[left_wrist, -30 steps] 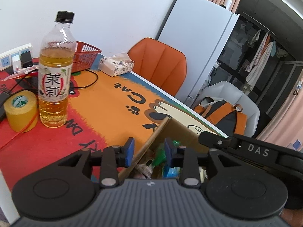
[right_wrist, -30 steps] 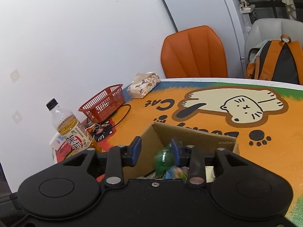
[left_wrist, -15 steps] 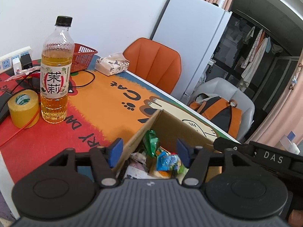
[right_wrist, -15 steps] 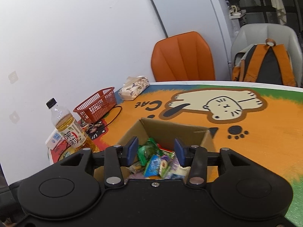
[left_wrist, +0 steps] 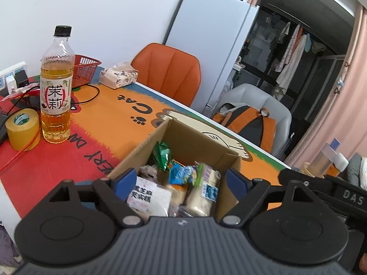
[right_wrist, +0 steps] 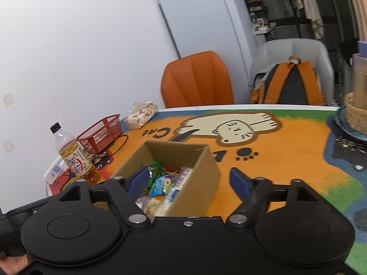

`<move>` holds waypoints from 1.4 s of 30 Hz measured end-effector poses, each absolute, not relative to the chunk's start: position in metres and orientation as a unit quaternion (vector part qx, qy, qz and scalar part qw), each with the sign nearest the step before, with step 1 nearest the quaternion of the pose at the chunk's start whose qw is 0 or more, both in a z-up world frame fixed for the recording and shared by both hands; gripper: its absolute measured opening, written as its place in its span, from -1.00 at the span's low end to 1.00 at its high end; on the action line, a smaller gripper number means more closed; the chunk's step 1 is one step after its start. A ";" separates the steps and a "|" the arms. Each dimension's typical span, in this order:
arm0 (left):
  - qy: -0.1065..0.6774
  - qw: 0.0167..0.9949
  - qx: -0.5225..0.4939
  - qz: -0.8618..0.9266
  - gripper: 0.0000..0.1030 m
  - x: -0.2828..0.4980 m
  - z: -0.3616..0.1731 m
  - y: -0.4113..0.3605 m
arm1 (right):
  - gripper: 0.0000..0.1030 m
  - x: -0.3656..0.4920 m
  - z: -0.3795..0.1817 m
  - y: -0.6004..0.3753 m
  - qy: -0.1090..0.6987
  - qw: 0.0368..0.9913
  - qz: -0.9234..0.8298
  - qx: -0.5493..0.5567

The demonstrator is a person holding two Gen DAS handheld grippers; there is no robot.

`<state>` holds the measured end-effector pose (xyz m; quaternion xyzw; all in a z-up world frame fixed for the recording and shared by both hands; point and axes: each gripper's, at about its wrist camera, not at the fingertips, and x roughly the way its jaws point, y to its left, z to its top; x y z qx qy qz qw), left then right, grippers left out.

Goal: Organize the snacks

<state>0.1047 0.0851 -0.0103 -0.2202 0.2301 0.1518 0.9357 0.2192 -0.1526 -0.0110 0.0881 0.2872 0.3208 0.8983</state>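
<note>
- Left wrist view: left gripper (left_wrist: 180, 181) jaws just spread wide, grasping nothing, above open brown cardboard box (left_wrist: 183, 137) of wrapped snacks (left_wrist: 183, 178).
- Right gripper (right_wrist: 189, 181) just opened too, empty, straddling the box's right wall on the orange cat tablecloth (right_wrist: 286, 158).

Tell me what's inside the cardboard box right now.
The cardboard box holds wrapped snacks: a green packet, a blue one, a white labelled pack. Anything beneath them is covered.
</note>
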 end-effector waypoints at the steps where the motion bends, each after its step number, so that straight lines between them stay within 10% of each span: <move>1: 0.232 0.936 -0.217 0.148 0.68 0.103 -0.010 0.083 | 0.79 0.216 -0.011 -0.158 0.285 0.901 0.313 0.089; 42: 0.272 0.953 -0.105 0.086 0.98 0.035 0.022 0.004 | 1.00 0.129 0.019 -0.266 0.244 0.937 0.243 0.053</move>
